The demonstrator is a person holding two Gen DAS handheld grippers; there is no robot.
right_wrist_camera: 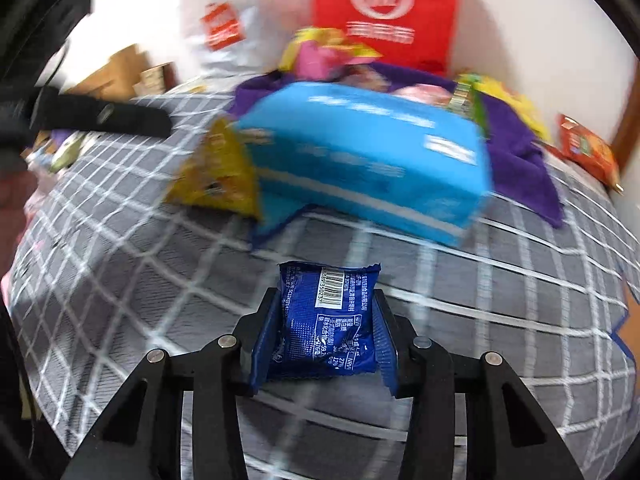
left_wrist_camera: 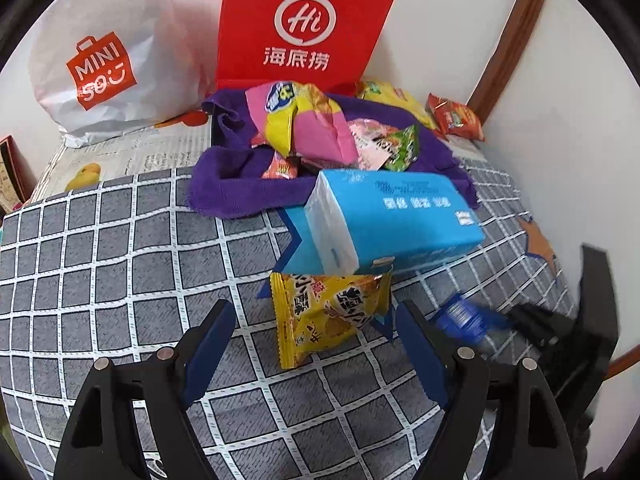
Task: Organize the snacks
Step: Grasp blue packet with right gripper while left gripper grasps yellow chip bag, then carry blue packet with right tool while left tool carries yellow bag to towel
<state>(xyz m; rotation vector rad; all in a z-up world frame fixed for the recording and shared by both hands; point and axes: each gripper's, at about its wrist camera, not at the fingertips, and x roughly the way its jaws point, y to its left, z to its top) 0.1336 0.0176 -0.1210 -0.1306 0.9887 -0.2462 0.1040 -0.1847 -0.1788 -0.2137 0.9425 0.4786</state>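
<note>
My right gripper [right_wrist_camera: 326, 334] has its fingers pinched on a blue snack packet [right_wrist_camera: 326, 320] at lower centre. My left gripper [left_wrist_camera: 316, 344] stands wide open, empty, around a yellow snack packet [left_wrist_camera: 328, 312] lying on the checked bed [left_wrist_camera: 120, 248]. Behind sits a blue tissue pack [left_wrist_camera: 392, 220], then a snack pile [left_wrist_camera: 320, 128] on a purple towel [left_wrist_camera: 228, 188].

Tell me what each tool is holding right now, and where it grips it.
The right tool grips the blue packet by its two side edges. The left tool holds nothing; the yellow packet lies between its open fingers.
</note>
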